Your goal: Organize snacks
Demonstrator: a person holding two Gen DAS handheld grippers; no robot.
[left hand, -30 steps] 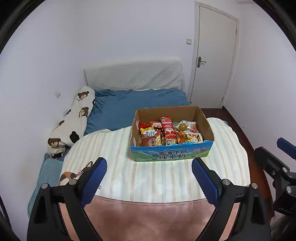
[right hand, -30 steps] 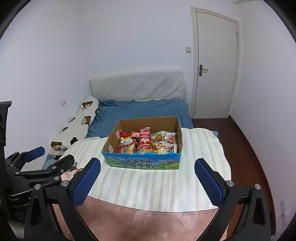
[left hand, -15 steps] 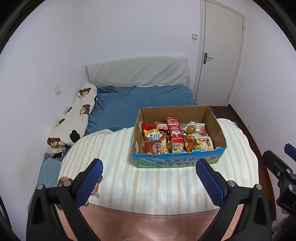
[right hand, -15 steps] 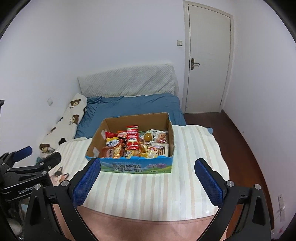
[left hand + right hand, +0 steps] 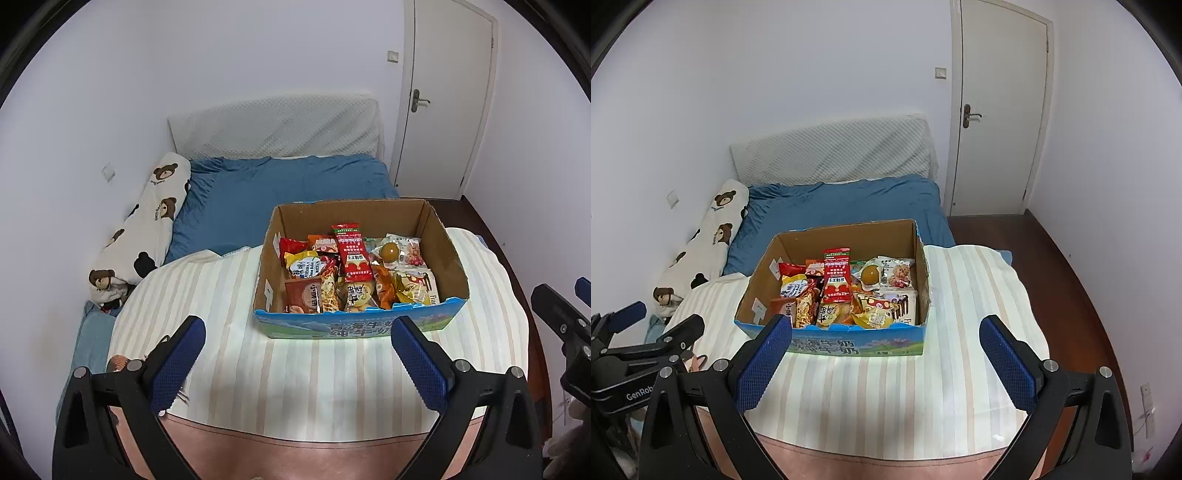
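A cardboard box [image 5: 447, 251] with a blue printed front stands on a striped cloth-covered table [image 5: 295, 376]; it also shows in the right wrist view [image 5: 849, 341]. It is filled with several snack packets, among them a tall red packet [image 5: 351, 251] [image 5: 836, 275] and a round brown egg-like snack [image 5: 390, 252] [image 5: 870, 274]. My left gripper [image 5: 297, 343] is open and empty, above the table in front of the box. My right gripper [image 5: 886, 343] is open and empty, just in front of the box's front wall.
A bed with a blue sheet [image 5: 280, 192] lies behind the table. A bear-print bolster [image 5: 144, 229] runs along the left wall. A closed white door [image 5: 997, 110] is at the back right. Dark wood floor [image 5: 1071, 266] lies to the right.
Both grippers have moved forward and higher, toward the box, which now looks larger and is seen more from above. Both stay open and empty.
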